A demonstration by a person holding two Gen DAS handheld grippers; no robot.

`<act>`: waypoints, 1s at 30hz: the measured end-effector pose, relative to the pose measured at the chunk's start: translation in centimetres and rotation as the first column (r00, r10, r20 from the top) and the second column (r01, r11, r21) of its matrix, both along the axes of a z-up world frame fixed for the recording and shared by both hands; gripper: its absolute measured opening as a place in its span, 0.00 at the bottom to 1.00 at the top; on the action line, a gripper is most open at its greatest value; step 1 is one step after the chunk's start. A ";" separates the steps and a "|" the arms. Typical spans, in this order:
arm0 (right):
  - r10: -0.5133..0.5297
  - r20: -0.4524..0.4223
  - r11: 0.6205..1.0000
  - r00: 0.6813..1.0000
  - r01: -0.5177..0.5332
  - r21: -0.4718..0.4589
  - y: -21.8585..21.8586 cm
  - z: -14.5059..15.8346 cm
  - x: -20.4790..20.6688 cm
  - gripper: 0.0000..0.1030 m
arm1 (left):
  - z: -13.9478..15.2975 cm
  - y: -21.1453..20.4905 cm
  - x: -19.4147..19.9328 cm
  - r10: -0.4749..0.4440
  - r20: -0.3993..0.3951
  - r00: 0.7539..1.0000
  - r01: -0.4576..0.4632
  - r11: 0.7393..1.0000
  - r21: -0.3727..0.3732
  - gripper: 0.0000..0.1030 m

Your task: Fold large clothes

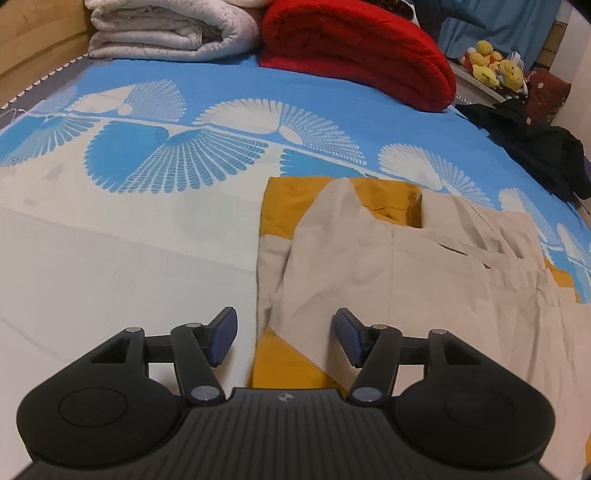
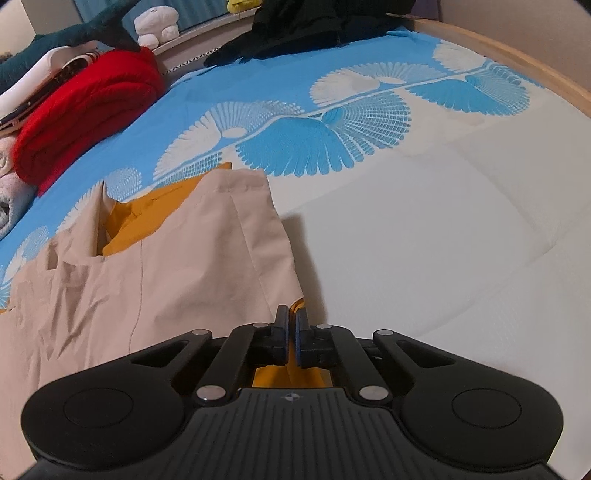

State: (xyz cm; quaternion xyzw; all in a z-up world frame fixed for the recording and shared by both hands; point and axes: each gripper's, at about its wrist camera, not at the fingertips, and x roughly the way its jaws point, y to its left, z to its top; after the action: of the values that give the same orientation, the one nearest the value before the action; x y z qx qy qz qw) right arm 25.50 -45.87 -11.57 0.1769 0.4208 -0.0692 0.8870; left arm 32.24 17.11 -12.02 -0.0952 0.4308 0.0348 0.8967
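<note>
A large beige garment with a mustard-yellow lining lies partly folded on the bed. In the left wrist view my left gripper is open just above the garment's left edge, its blue pads straddling that edge. In the right wrist view the garment lies to the left. My right gripper is shut on the garment's near right corner, with yellow lining showing between and below its fingers.
The bed has a blue and white fan-patterned sheet. A folded red blanket and a folded grey quilt lie at the far end. A black garment lies at the right edge. Soft toys sit beyond. A wooden bed frame borders the bed.
</note>
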 end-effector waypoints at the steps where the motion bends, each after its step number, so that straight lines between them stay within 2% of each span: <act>1: 0.003 0.003 1.000 1.000 -0.003 -0.003 0.0 0.1 0.0 0.02 | -0.1 -0.1 0.1 -0.001 -0.004 1.000 0.001 1.000 0.000 0.63; 4: 0.010 0.009 1.000 1.000 -0.010 -0.013 0.2 0.2 0.0 0.02 | -0.5 -0.4 0.4 -0.010 -0.012 1.000 0.010 1.000 0.000 0.62; 6: 0.014 0.013 1.000 1.000 -0.014 -0.016 0.2 0.4 -0.1 0.02 | -0.5 -0.8 0.5 -0.021 -0.006 1.000 0.021 1.000 0.005 0.57; 8: 0.016 0.019 1.000 1.000 -0.016 -0.018 0.3 0.6 -0.2 0.01 | -0.4 -1.0 0.5 -0.031 0.005 0.999 0.031 0.999 0.012 0.32; 9: 0.015 0.022 1.000 1.000 -0.015 -0.018 0.3 0.7 -0.3 0.01 | -0.3 -1.0 0.5 -0.032 0.009 0.999 0.032 0.999 0.016 0.25; 10: 0.015 0.026 1.000 1.000 -0.014 -0.018 0.3 0.8 -0.4 0.01 | -0.2 -1.0 0.4 -0.030 0.017 0.999 0.030 0.999 0.024 0.12; 11: 0.012 0.032 1.000 0.999 -0.012 -0.018 0.3 1.0 -0.4 0.01 | -0.1 -1.0 0.4 -0.034 0.022 0.999 0.033 0.999 0.025 0.07; 14: -0.005 0.067 1.000 0.998 0.006 -0.011 0.2 2.0 -0.9 0.00 | 1.3 -0.5 -0.2 -0.027 0.079 0.996 0.027 1.000 0.007 0.04; 17: -0.020 0.153 1.000 0.988 0.021 -0.005 0.3 4.2 -1.6 0.00 | 3.6 -0.4 -1.2 -0.030 0.177 0.984 0.028 1.000 0.012 0.03; 20: -0.037 0.249 0.999 0.968 0.041 -0.010 0.6 6.3 -2.1 0.00 | 5.4 -0.6 -2.1 -0.043 0.266 0.963 0.028 0.998 0.058 0.03; 23: -0.030 0.357 0.998 0.934 0.046 -0.037 1.6 8.2 -1.6 0.00 | 6.5 -0.7 -2.2 -0.038 0.333 0.942 0.004 0.995 0.101 0.03; 27: -0.028 0.436 0.992 0.900 0.077 -0.096 3.2 9.2 0.5 0.00 | 7.0 -0.5 -1.3 -0.003 0.383 0.924 -0.055 0.989 0.140 0.03; 30: -0.047 0.424 0.988 0.905 0.104 -0.113 4.2 8.5 3.0 0.00 | 6.4 -0.5 0.0 0.010 0.375 0.927 -0.076 0.984 0.161 0.03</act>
State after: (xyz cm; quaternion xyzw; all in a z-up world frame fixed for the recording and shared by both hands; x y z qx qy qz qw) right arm 28.51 -41.71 -3.08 0.1445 0.2076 -0.0918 0.9631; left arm 32.22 16.61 -5.62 -0.0313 0.2461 0.0730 0.9660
